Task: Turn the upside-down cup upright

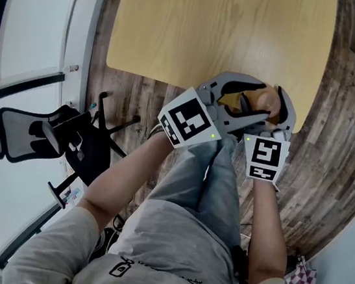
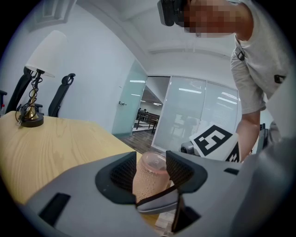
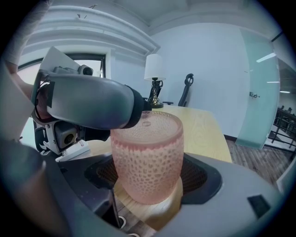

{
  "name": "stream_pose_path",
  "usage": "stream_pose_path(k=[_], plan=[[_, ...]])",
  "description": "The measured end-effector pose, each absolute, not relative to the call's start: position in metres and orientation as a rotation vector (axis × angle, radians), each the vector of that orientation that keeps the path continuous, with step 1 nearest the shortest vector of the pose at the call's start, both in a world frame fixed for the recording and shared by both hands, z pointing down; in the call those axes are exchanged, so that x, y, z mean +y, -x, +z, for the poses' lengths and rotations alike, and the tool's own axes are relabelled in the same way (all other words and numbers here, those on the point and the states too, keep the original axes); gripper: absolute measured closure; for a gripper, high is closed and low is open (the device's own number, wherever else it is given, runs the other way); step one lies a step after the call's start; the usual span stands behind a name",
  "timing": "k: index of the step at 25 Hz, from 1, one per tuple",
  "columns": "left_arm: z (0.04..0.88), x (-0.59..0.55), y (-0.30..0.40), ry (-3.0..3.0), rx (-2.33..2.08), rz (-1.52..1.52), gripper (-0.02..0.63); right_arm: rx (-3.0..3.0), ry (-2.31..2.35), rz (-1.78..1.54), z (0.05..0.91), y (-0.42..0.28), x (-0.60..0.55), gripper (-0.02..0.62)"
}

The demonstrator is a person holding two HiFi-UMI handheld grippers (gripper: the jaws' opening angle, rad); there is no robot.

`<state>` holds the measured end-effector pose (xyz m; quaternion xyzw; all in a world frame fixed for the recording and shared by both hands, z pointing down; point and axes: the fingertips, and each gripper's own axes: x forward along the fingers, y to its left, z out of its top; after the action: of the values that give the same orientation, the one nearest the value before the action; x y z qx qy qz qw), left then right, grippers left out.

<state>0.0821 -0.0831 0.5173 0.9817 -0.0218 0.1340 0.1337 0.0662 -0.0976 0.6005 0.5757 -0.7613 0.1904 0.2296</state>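
Left gripper [image 2: 151,169]: clamped across the upper wall of the cup [image 3: 147,152], with pads on opposite sides just under its closed end.
Right gripper [image 3: 150,172]: its jaws sit on either side of the cup's lower wall and look pressed onto it, crossing the left gripper's line.
Cup: upside-down, with the flat closed base uppermost and the mouth down on the bench [image 1: 200,30]. It sits at the bench's near rounded corner, right by the edge.
Lamp [image 2: 34,78]: at the bench's far end, well apart from the cup.
Build: pink and translucent, with the wall dimpled all over. It is likely light and stiff. I cannot tell plastic from glass, so treat it as breakable.
Grip surface: the dimples should give the pads bite. The smoother band by the closed end looks more slippery.
Where to hold: mid-wall on two opposite sides, firmly but without crushing.
Next move, as I judge it: one gripper lets go so the other can lift the cup clear of the bench and roll it over.
Risk: this near the bench edge, a slip would drop it to the floor [image 1: 343,128].
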Motion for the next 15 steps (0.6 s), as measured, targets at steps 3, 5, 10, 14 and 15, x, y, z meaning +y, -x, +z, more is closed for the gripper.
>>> stream_pose_path(k=[3,5,10,14,15], plan=[[0.517,-0.084,-0.079,-2.848,-0.086,0.384,0.401,-2.099,-1.6,0.519,0.598,-0.068,-0.097,0.235],[0.517,-0.086,-0.075,-2.844,-0.112,0.375,0.4,-2.108,-1.611,0.509,0.595,-0.068,-0.096,0.233],[0.516,-0.088,-0.063,-2.835,-0.168,0.363,0.4,-2.124,-1.624,0.458,0.584,-0.067,-0.098,0.233],[0.507,-0.094,-0.051,-2.798,-0.232,0.308,0.4,-2.126,-1.652,0.431,0.566,-0.067,-0.099,0.233],[0.505,-0.095,-0.048,-2.776,-0.255,0.296,0.4,-2.131,-1.66,0.429,0.56,-0.067,-0.098,0.233]])
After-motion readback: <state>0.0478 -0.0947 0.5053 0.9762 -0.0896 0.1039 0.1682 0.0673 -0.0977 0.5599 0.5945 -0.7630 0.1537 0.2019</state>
